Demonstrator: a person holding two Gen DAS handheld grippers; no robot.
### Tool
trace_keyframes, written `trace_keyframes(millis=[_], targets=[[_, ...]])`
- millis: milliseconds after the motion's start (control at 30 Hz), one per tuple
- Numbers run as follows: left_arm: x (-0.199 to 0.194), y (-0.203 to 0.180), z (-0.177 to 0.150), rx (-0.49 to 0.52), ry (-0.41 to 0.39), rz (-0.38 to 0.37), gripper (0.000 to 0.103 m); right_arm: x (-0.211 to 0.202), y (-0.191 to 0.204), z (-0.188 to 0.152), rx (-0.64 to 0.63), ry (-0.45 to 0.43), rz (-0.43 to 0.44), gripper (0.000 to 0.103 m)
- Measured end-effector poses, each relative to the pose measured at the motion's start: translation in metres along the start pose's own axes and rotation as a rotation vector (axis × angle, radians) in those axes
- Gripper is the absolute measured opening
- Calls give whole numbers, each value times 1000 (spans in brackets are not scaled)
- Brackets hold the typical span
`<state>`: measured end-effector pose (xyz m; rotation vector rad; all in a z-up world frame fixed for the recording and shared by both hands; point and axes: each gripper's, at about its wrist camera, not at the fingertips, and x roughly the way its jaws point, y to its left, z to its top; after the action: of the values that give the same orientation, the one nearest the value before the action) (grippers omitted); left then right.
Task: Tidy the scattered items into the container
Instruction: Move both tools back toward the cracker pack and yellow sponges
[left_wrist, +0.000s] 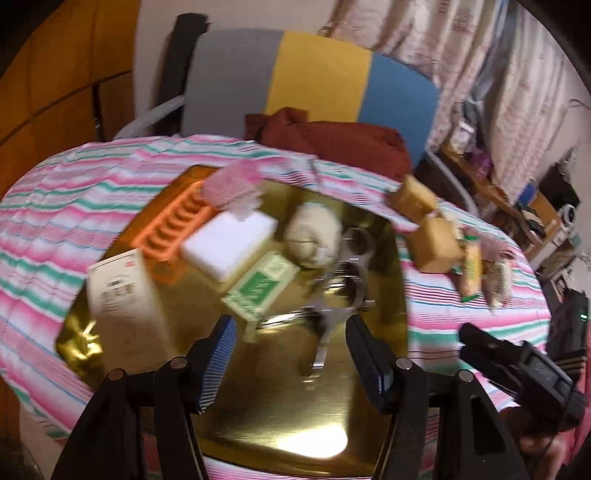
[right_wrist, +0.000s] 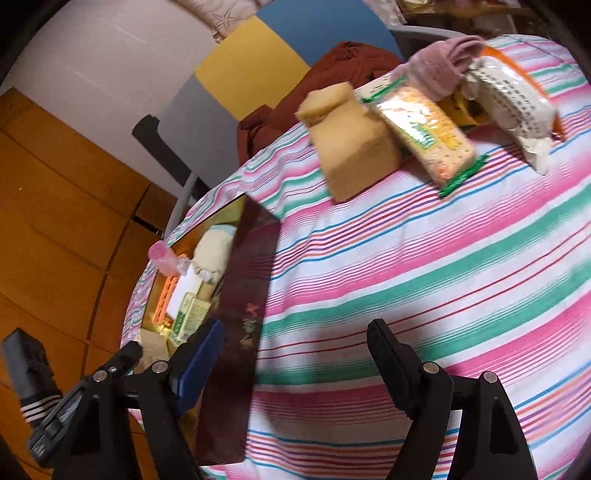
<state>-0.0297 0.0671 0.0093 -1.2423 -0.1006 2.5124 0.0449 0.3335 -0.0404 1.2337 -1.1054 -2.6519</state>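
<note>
Grippers both gaping wide, holding nothing. I'm hovering left gripper over gold tin, which is sitting on striped cloth. Tin is already holding white box, orange tray, white block, green packet, cream ball, metal tool. I'm keeping right gripper over cloth just beside tin; tan bag, cracker pack, white packet lying well apart, beyond it.
</note>
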Motion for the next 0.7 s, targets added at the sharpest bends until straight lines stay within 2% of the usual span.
trace_keyframes(millis=[100,200,333,500,700], targets=[[1,-22,-1,48,3,-53,63,-4,-16,6,-7,-31,-55,81],[3,-45,-3,106,14,-85,63,-8,-36,21,-32,-71,-147,81],[11,-71,-8,163,48,-125,63,-9,-58,44,-55,-85,-228,82],[19,-96,-14,211,87,-166,63,-5,-66,72,-145,-90,-291,84],[25,-112,-21,239,121,-189,63,9,-59,101,-255,-98,-322,85]])
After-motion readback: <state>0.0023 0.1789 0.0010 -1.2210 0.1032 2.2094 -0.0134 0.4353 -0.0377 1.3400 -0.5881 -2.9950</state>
